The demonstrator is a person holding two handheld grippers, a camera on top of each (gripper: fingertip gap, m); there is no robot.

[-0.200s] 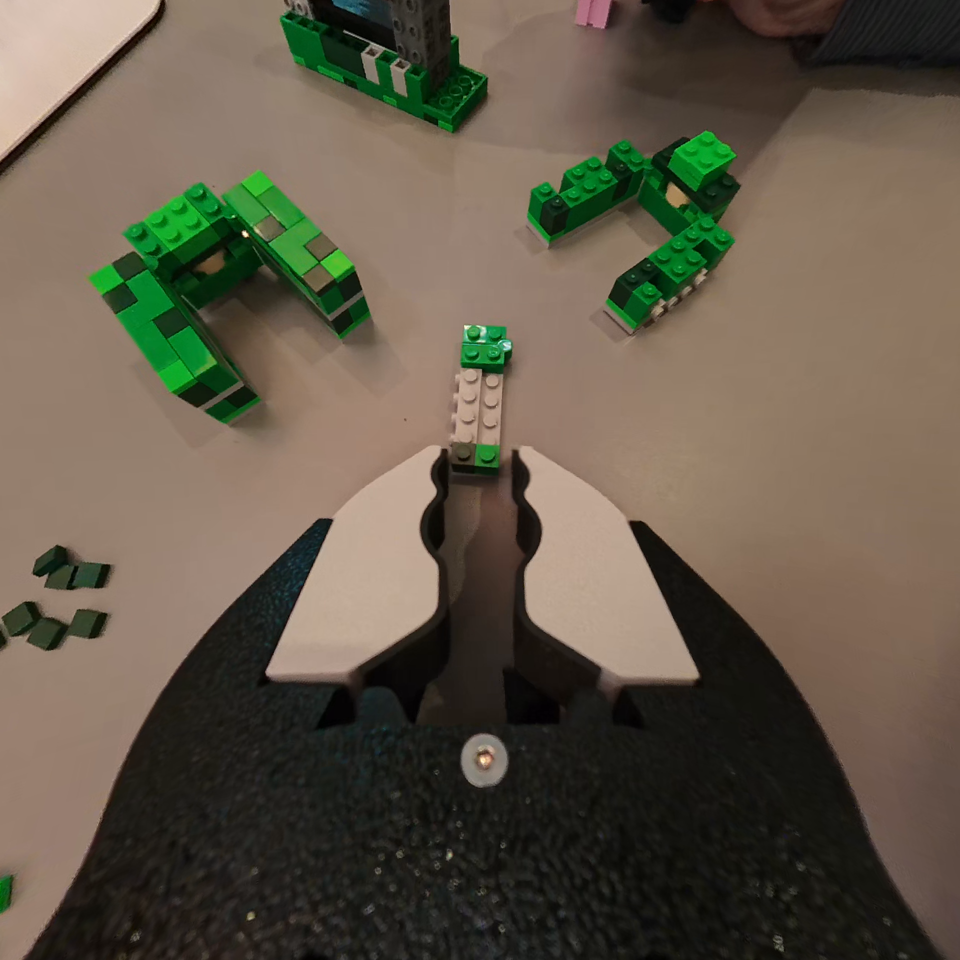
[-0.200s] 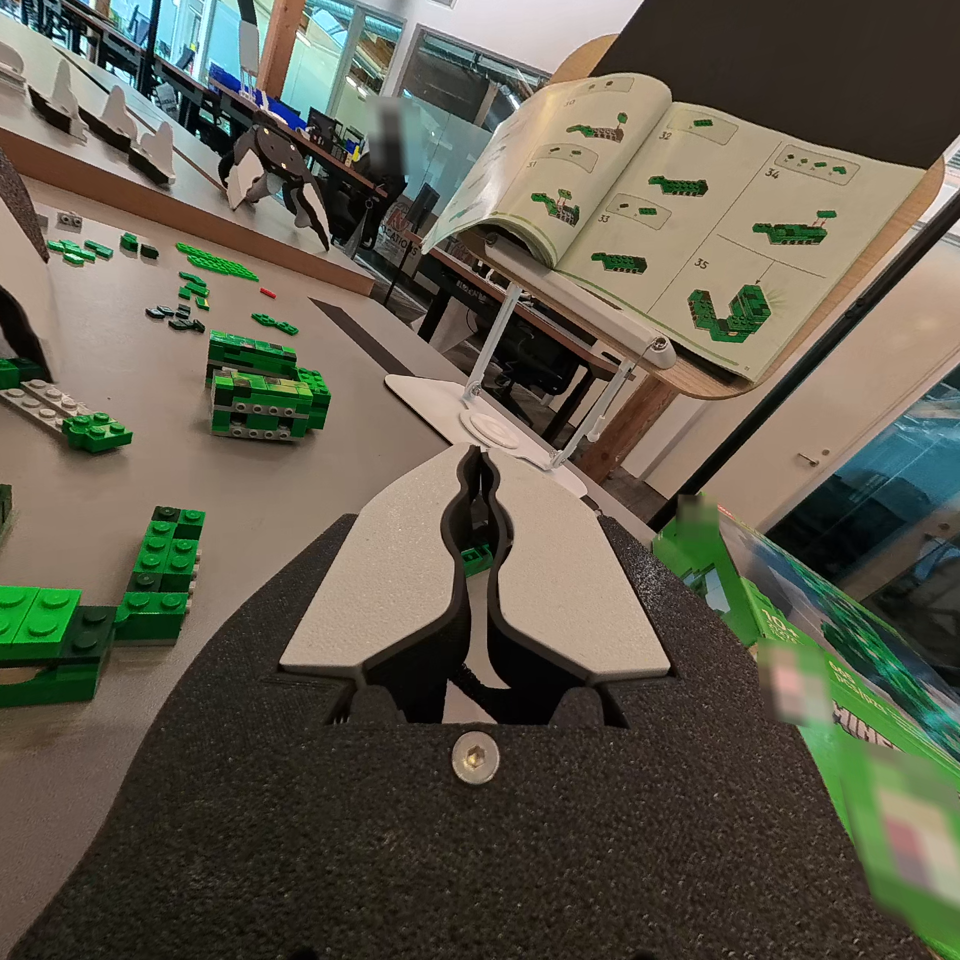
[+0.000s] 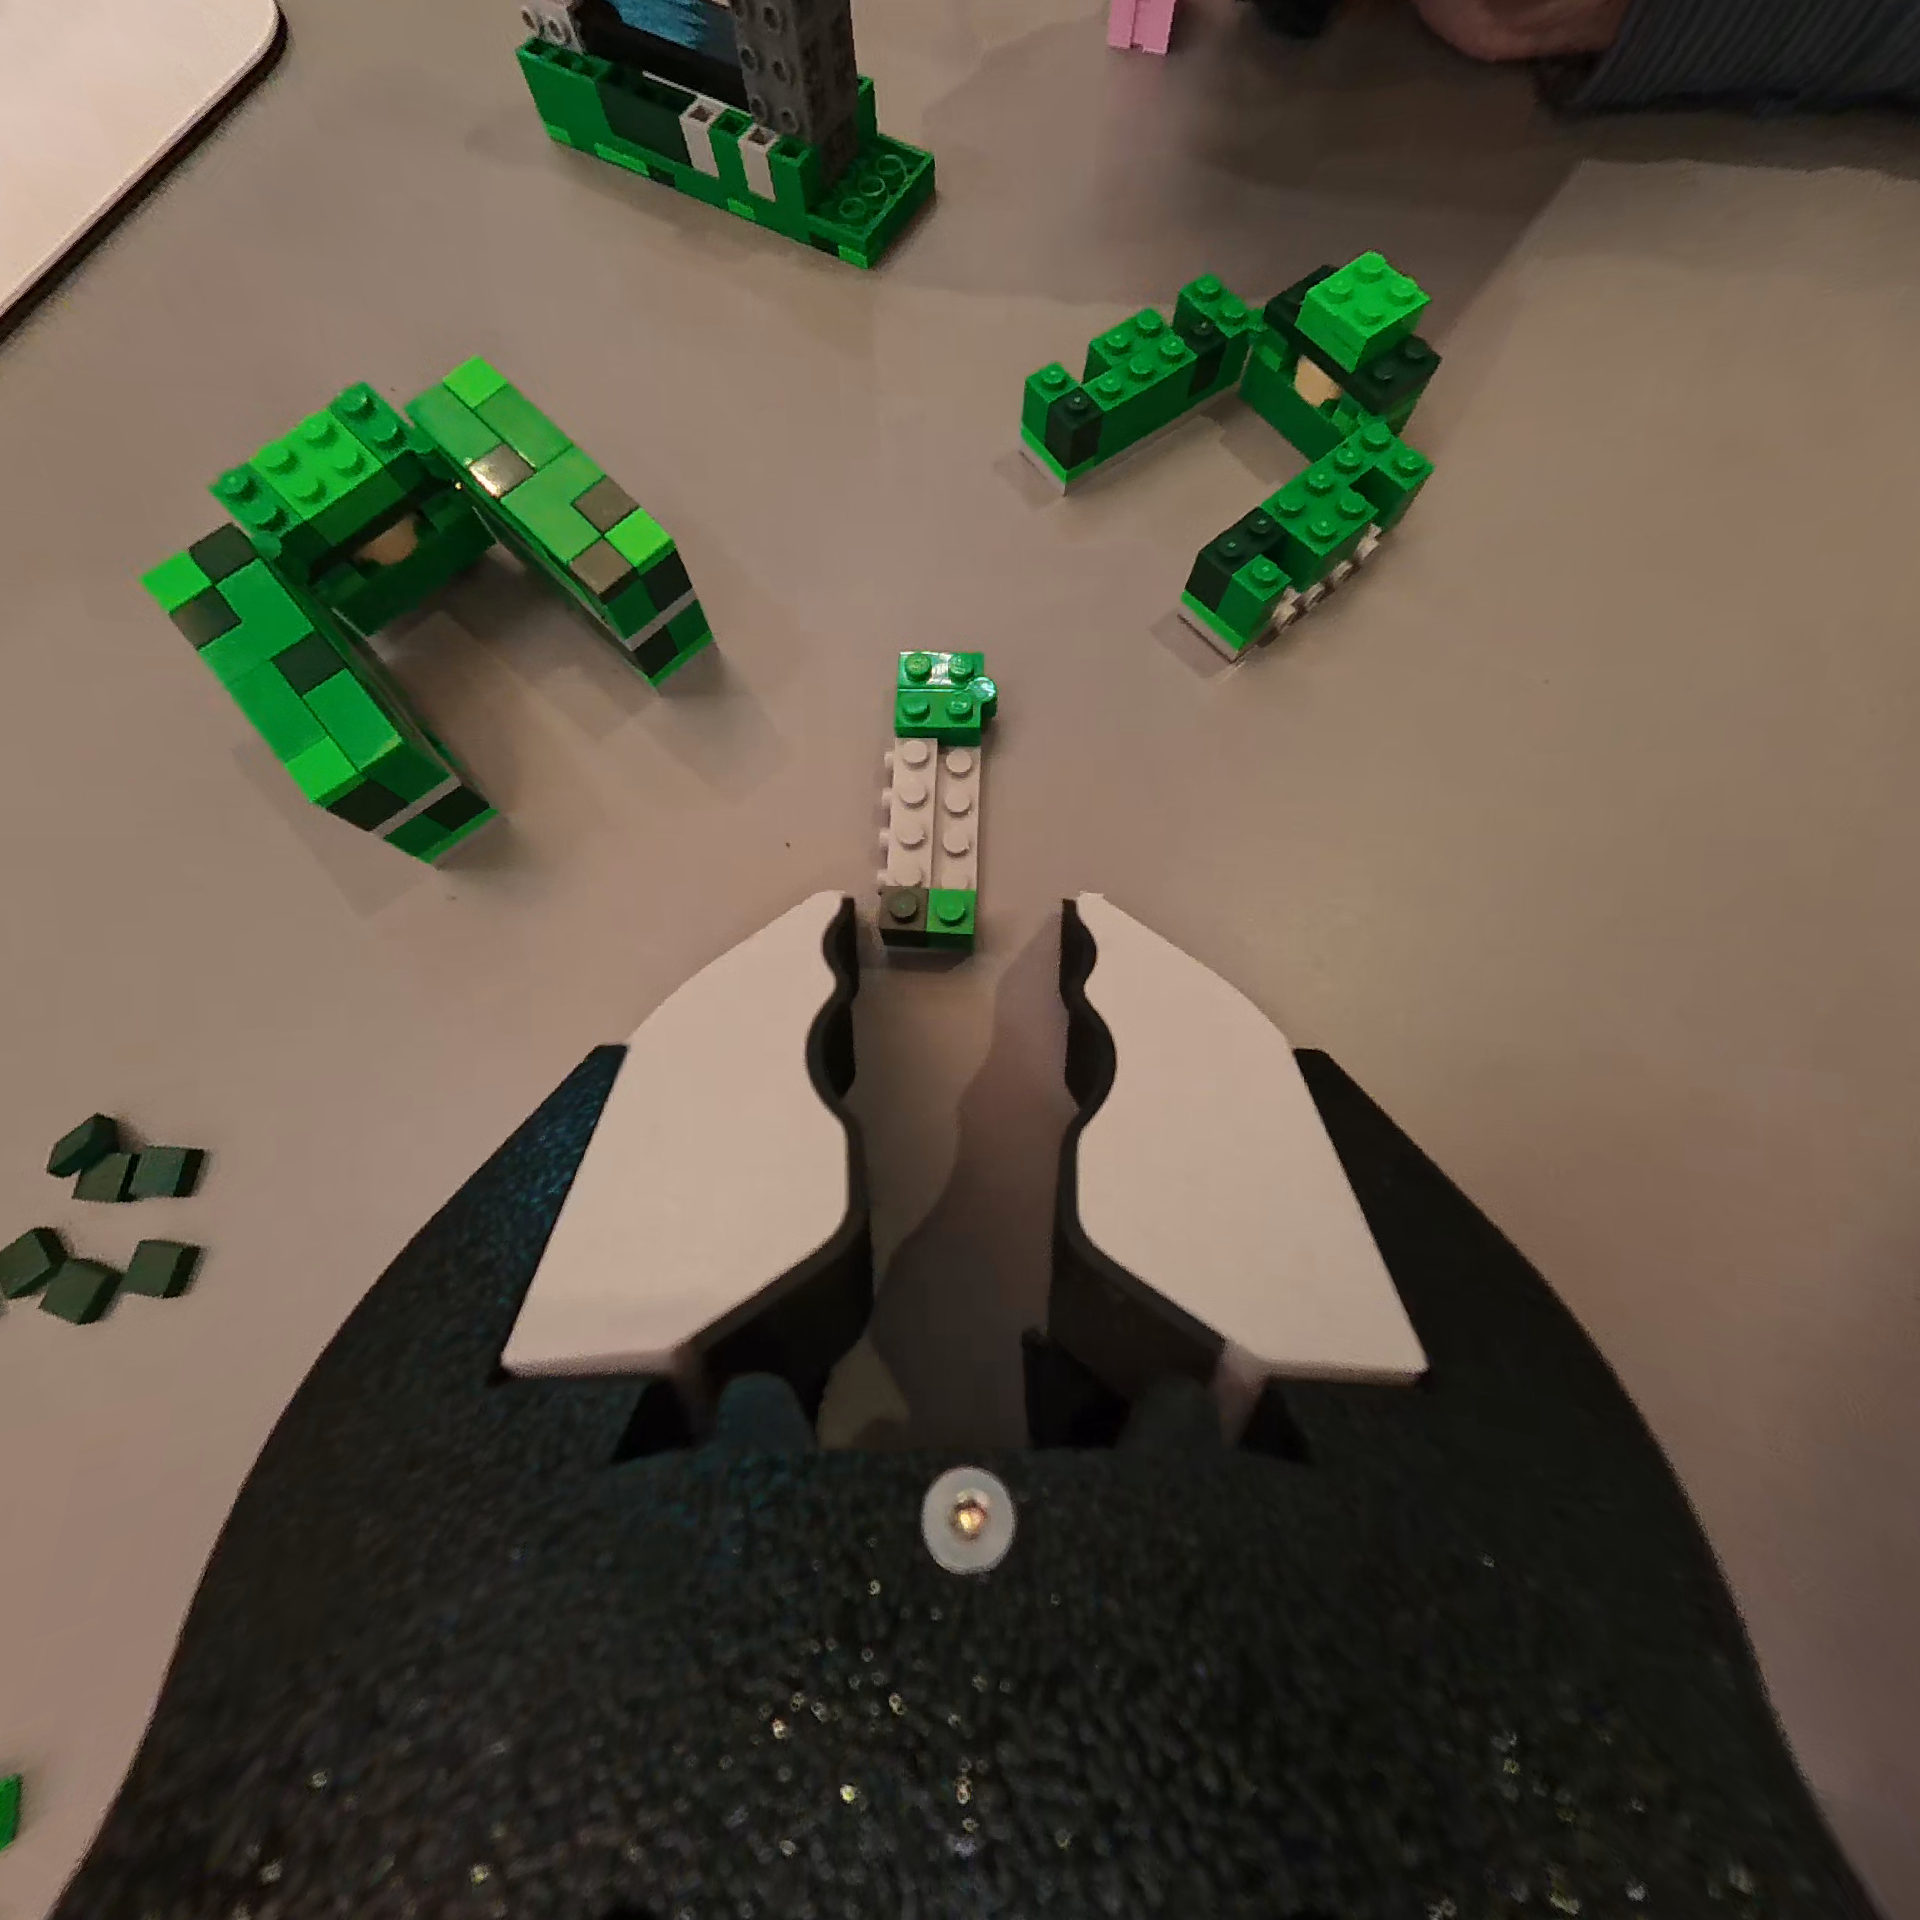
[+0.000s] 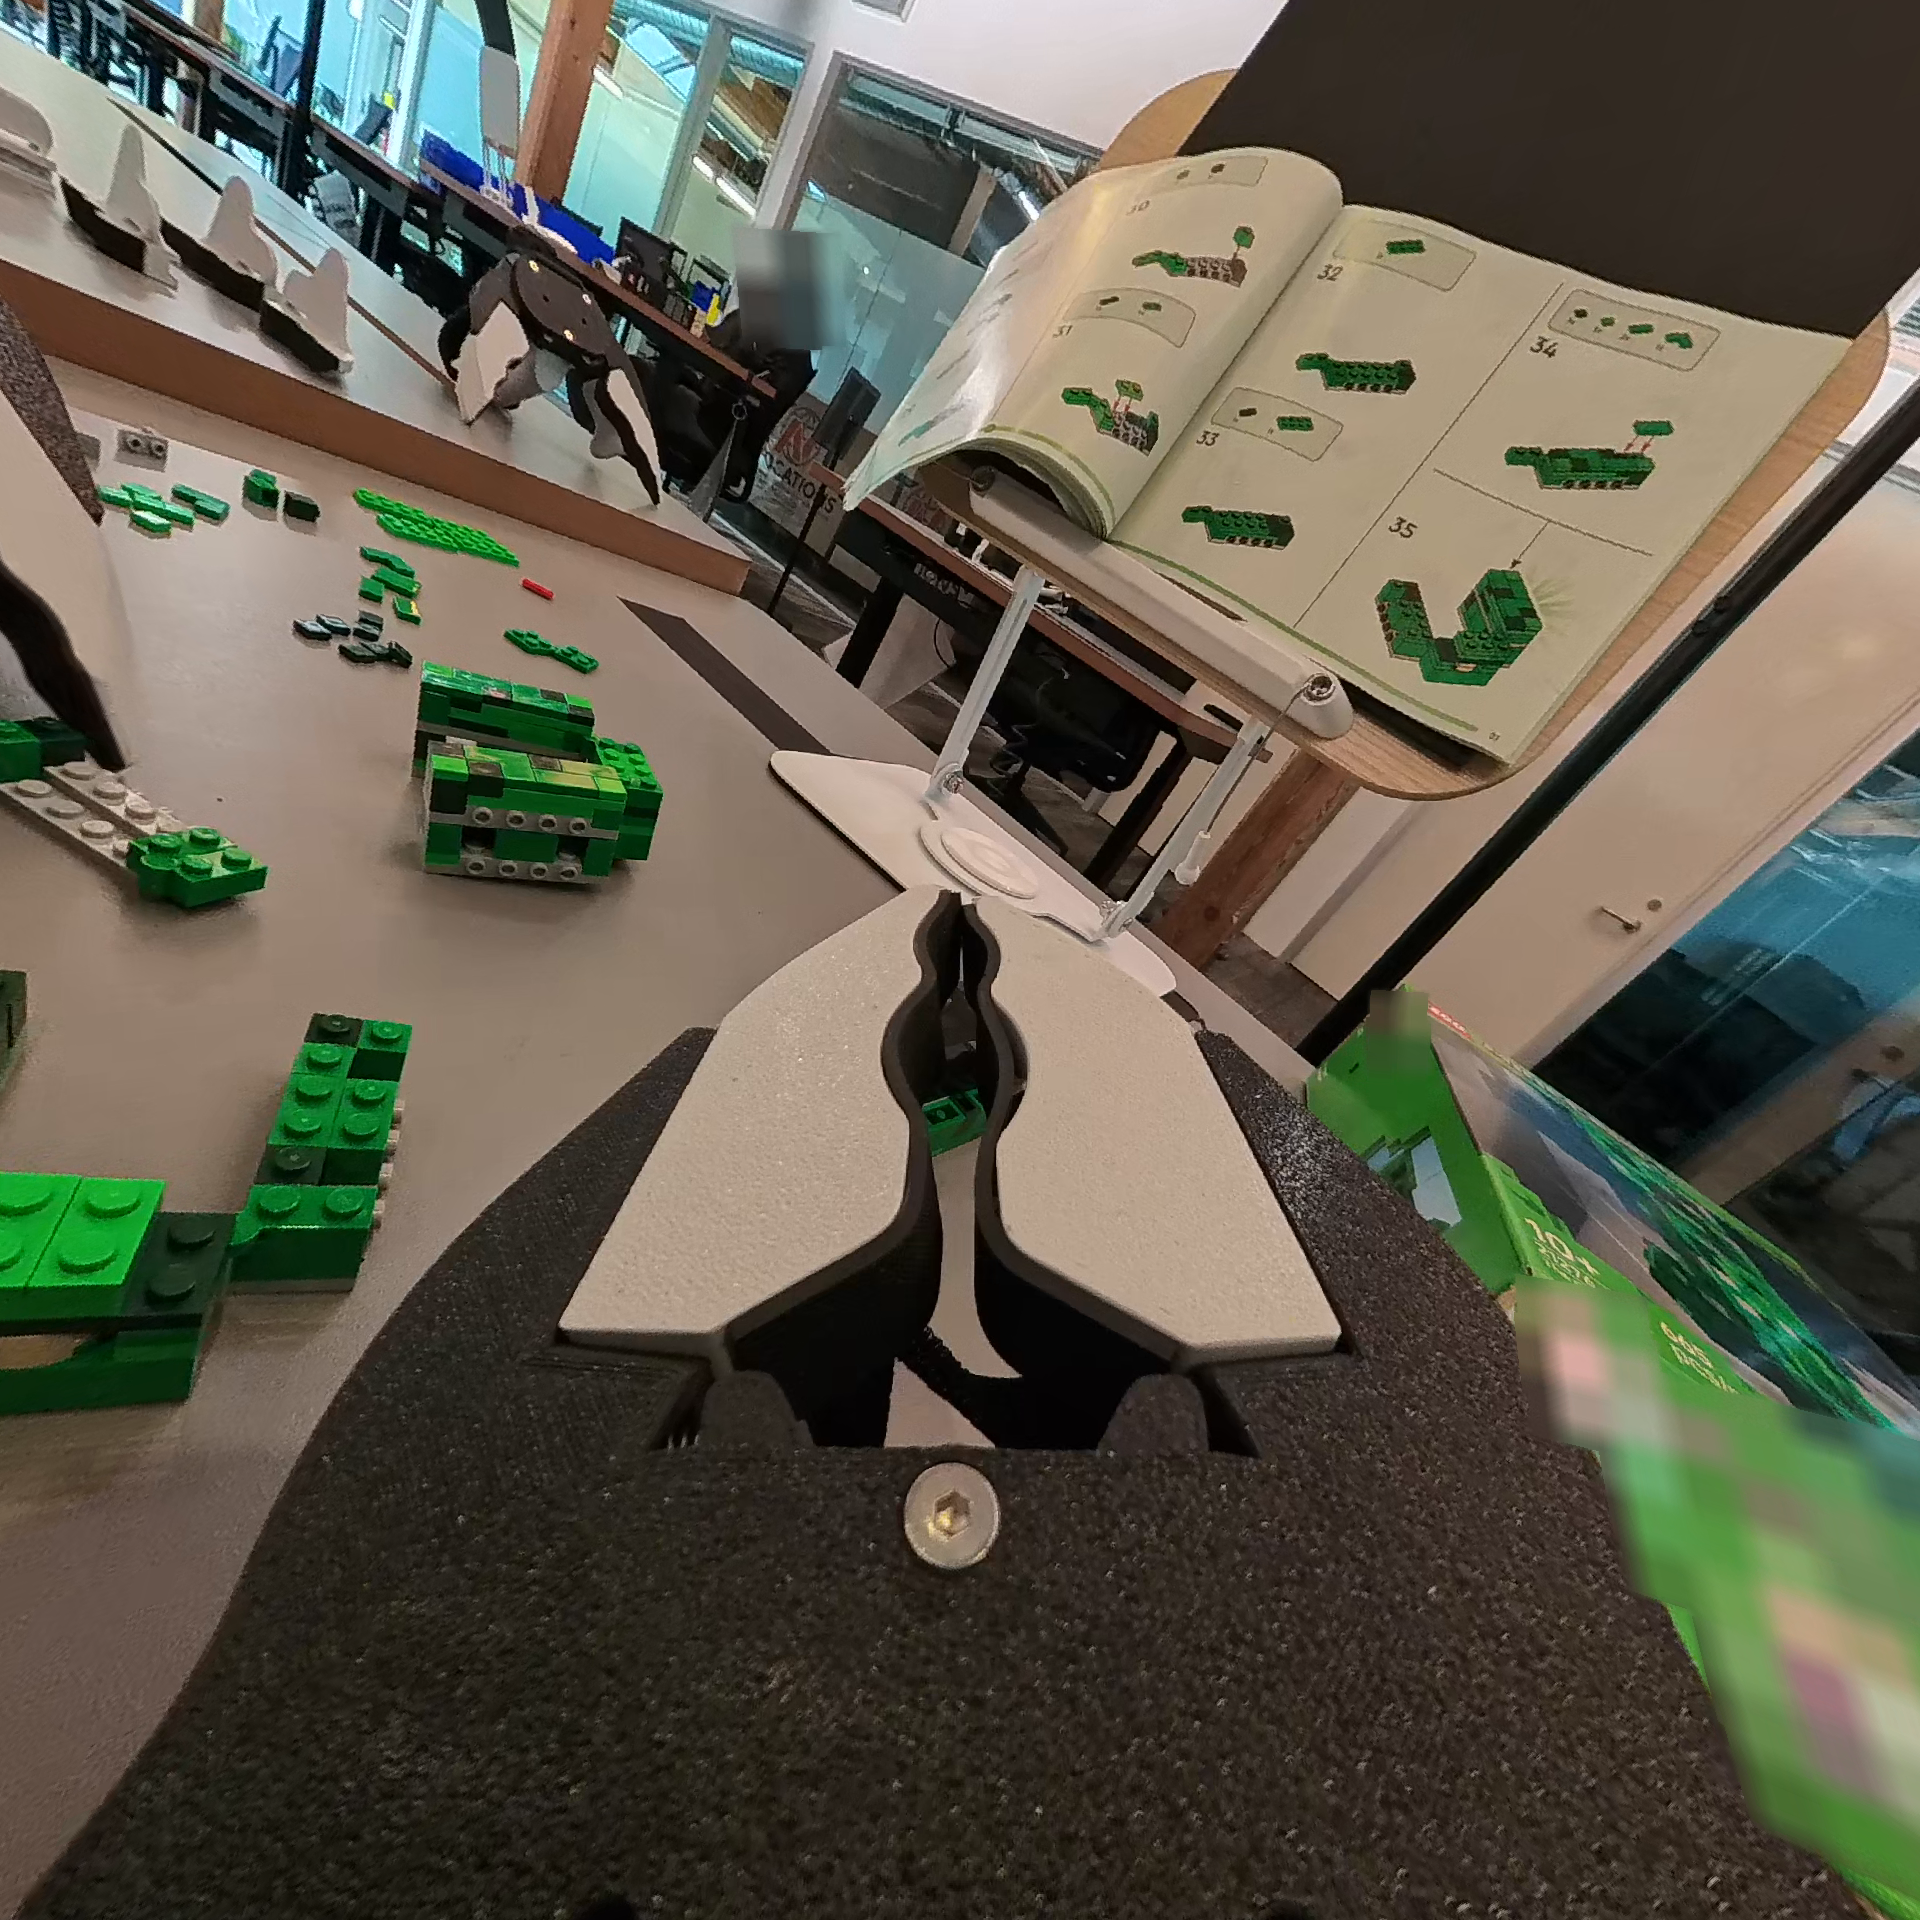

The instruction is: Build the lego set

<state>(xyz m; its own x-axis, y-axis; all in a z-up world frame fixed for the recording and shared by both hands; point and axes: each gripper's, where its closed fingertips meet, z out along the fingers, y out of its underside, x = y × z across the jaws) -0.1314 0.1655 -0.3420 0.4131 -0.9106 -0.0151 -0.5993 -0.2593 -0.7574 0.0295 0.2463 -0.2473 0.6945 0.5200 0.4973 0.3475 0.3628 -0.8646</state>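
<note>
A grey plate strip [image 3: 932,805] with green bricks at both ends lies on the grey table [image 3: 1455,935]. My left gripper [image 3: 956,920] is open, its tips on either side of the strip's near end and clear of it. The strip also shows in the right wrist view [image 4: 114,821]. My right gripper [image 4: 958,920] is shut on a small green brick [image 4: 951,1117], which sits in the hollow between its fingers. It is held above the table's right side and faces the open instruction booklet [image 4: 1351,436].
A U-shaped green assembly [image 3: 416,603] lies to the left and another [image 3: 1247,436] to the right. A taller green and grey build [image 3: 727,135] stands at the back. Dark green tiles [image 3: 104,1216] lie at the left. A person's sleeve [image 3: 1714,73] is at the far right, and a green box [image 4: 1558,1247] is beside my right gripper. One gripper's finger ends stand about 20 cm off the other's.
My left gripper has opened wider and its fingers have drawn away from the strip's near end. My right gripper has stayed shut on the small green brick.
</note>
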